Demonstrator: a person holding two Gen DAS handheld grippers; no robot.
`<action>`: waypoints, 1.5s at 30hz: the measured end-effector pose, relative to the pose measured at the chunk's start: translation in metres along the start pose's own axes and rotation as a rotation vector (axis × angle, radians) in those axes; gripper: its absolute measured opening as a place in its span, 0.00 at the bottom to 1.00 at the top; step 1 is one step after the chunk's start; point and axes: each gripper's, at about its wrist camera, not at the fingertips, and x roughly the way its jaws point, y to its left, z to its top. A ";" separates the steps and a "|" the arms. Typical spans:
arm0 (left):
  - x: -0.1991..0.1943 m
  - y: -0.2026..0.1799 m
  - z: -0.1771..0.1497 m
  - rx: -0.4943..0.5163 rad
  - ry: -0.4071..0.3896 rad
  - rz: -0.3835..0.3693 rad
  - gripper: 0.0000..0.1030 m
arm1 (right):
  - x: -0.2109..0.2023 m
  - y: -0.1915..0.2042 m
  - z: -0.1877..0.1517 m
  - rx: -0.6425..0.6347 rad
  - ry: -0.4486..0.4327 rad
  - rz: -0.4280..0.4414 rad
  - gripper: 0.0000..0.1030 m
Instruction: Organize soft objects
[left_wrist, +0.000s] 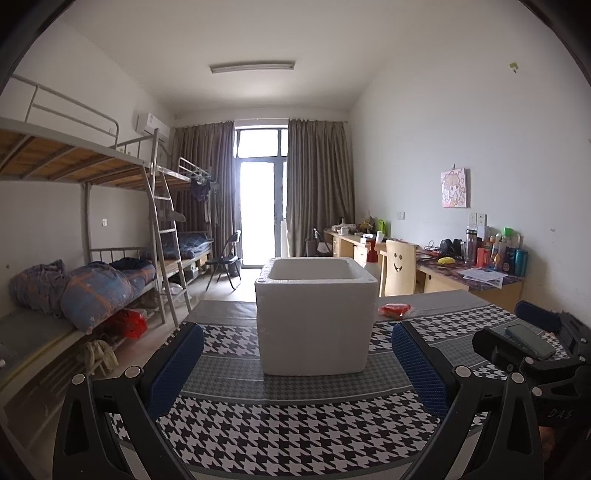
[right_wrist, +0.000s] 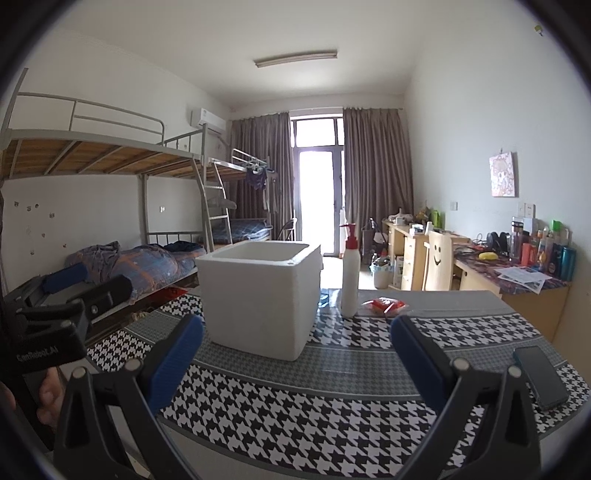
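Red soft packet (left_wrist: 394, 309) lies on the houndstooth cloth (left_wrist: 295, 424), both grippers wide open and empty.

The packet, red in a clear wrap, sits flat at the far side of the table, just right of the white foam box (left_wrist: 316, 314) and apart from it. In the right wrist view it lies just beside the base of an upright white pump bottle (right_wrist: 350, 273) with a red top. The box stands open-topped in the middle of the cloth; its inside can't be seen. The left gripper (left_wrist: 295, 365) hangs in front of the box, blue pads spread, nothing between them. The right gripper (right_wrist: 295, 358) is spread the same, holding nothing. A dark phone (right_wrist: 540, 376) lies flat near the right edge.
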 end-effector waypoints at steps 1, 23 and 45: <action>-0.001 0.000 -0.001 -0.005 0.003 -0.005 0.99 | 0.000 0.000 -0.001 0.003 0.000 0.006 1.00; -0.014 0.004 -0.019 0.013 -0.014 0.058 0.99 | -0.014 0.003 -0.015 0.041 -0.007 0.006 1.00; -0.021 0.006 -0.038 0.031 0.008 0.052 0.99 | -0.023 -0.001 -0.034 0.082 -0.023 0.015 1.00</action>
